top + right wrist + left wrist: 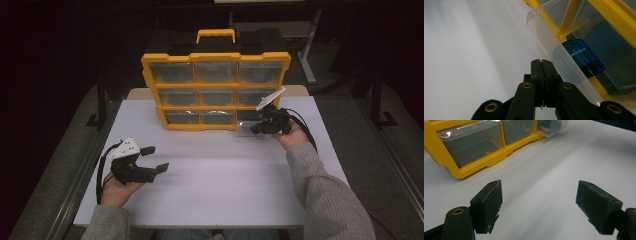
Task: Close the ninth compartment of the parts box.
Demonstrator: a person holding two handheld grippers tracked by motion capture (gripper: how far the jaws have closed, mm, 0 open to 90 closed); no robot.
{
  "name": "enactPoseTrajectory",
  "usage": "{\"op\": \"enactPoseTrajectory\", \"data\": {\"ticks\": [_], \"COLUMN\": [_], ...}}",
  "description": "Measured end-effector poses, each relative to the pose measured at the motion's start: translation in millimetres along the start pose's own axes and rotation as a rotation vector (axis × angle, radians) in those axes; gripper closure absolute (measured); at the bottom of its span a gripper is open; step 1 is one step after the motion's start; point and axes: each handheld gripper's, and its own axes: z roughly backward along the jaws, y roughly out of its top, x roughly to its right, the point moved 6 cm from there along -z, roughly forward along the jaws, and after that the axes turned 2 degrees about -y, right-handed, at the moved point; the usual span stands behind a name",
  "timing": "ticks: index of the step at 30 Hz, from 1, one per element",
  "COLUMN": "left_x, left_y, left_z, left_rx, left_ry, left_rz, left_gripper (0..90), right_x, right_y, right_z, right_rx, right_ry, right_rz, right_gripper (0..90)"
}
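Observation:
A yellow organizer (215,57) with clear drawers stands upright at the back of the white table (215,185). Its bottom-right drawer (245,129) is pulled partly out, and a blue transparent item (584,58) lies inside it. My right gripper (256,130) is at that drawer's front. In the right gripper view, the right gripper (543,62) has its jaws shut against each other just beside the clear drawer wall (549,47), with nothing seen between them. My left gripper (157,158) rests low at the table's left, open and empty. In the left gripper view, the left gripper (539,202) hangs over bare tabletop.
The organizer's yellow frame (486,162) and the pulled-out drawer (551,127) lie ahead of the left gripper. A yellow carry handle (215,34) tops the organizer. Dark floor and a metal stand (307,45) surround the table. Bare tabletop spans the front and middle.

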Motion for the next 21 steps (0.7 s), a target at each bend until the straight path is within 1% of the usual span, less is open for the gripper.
{"op": "enactPoseTrajectory", "data": {"ticks": [6,18,21], "left_x": [-0.1,-0.1,-0.5], "left_y": [0.1,0.1,0.0], "left_z": [0.3,-0.2,0.0], "left_rx": [0.0,0.005,0.004], "left_ry": [0.0,0.0,0.0], "left_rz": [0.0,0.004,0.001], "left_gripper": [21.5,21.4,21.4], "right_x": [2.6,5.9,7.2], "right_y": [-0.2,1.7,2.5], "right_z": [-0.4,-1.8,-2.5], "right_rx": [0.004,0.005,0.008], "right_ry": [-0.004,-0.019,-0.025], "right_rz": [-0.014,-0.02,-0.015], "right_gripper": [86.9,86.9,86.7]}}
